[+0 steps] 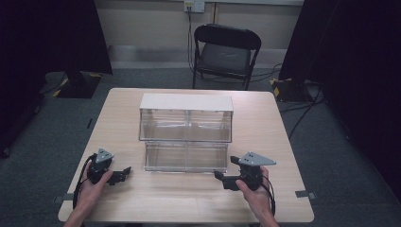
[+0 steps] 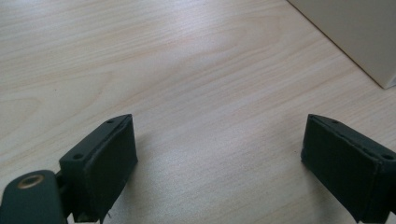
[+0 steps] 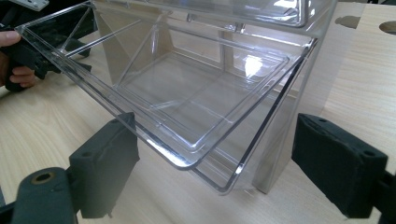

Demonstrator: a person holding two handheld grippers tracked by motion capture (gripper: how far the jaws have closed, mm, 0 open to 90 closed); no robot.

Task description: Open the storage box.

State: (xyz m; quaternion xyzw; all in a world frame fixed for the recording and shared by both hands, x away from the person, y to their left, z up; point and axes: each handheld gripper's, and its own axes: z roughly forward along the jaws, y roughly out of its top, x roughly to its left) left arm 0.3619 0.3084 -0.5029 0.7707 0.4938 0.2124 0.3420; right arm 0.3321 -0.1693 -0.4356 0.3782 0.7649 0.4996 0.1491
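Observation:
A clear plastic two-tier bin unit with a white top stands mid-table. Its lower clear tray is tilted out toward me. My left gripper rests near the table's front left, open, just left of that tray; in the left gripper view it spans bare wood, with a corner of the unit's white side at the top right. My right gripper sits at the tray's front right corner, open. In the right gripper view the open gripper faces the tray's corner, not touching it.
The wooden table has bare room on both sides of the unit and along the front edge. A black folding chair stands behind the table. The other hand with its gripper shows beyond the tray in the right gripper view.

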